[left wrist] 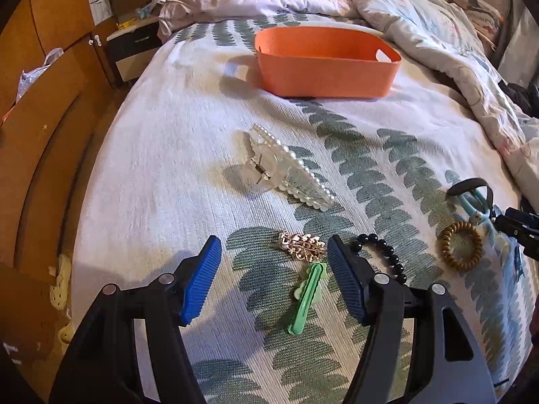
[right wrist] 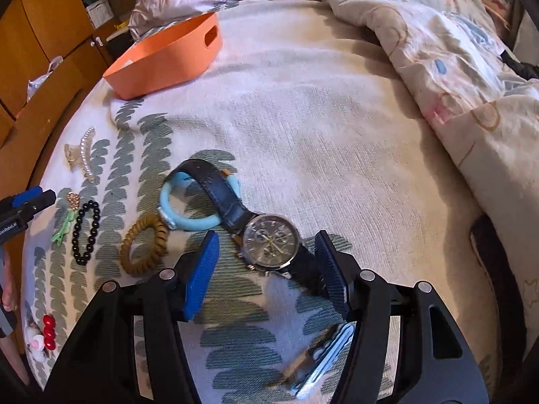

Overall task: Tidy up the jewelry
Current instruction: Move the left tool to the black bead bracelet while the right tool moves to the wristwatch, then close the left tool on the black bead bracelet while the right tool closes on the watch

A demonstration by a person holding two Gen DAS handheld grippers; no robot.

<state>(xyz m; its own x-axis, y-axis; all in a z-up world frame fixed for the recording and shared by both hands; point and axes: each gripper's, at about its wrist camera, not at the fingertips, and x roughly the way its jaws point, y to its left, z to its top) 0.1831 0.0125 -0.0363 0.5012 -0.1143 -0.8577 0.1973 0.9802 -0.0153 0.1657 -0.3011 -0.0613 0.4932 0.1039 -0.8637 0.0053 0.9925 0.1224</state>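
1. Left wrist view: the left claw (left wrist: 274,281) hangs over the bed (left wrist: 168,141) with its jaws wide and nothing gripped; a green hair clip (left wrist: 305,303) and a gold brooch (left wrist: 302,246) lie on the bedspread in the gap between its blue pads (left wrist: 198,282).
2. A black bead bracelet (left wrist: 384,256) lies just beside the right-hand pad, and a tan coil hair tie (left wrist: 460,245) sits further right.
3. A pearl-edged hair claw clip (left wrist: 286,165) lies further up the bed, apart from the rest, and an orange basket (left wrist: 323,67) stands well beyond it, near the rumpled duvet (left wrist: 421,17).
4. Right wrist view: the right claw (right wrist: 266,269) is also spread wide and holds nothing; a dark-faced wristwatch (right wrist: 271,239) lies on the bedspread between its pads, neither pad pressing on it.
5. The watch's dark strap runs across a light blue ring (right wrist: 192,208), touching it.
6. Some red beads (right wrist: 49,331) sit near the bed's left edge, and a silvery-blue item below the right claw is too blurred to name.
7. The only writing is white lettering on the left claw's body at the left edge of this view; it seems to read "GenRobot.AI", though partly cut off.
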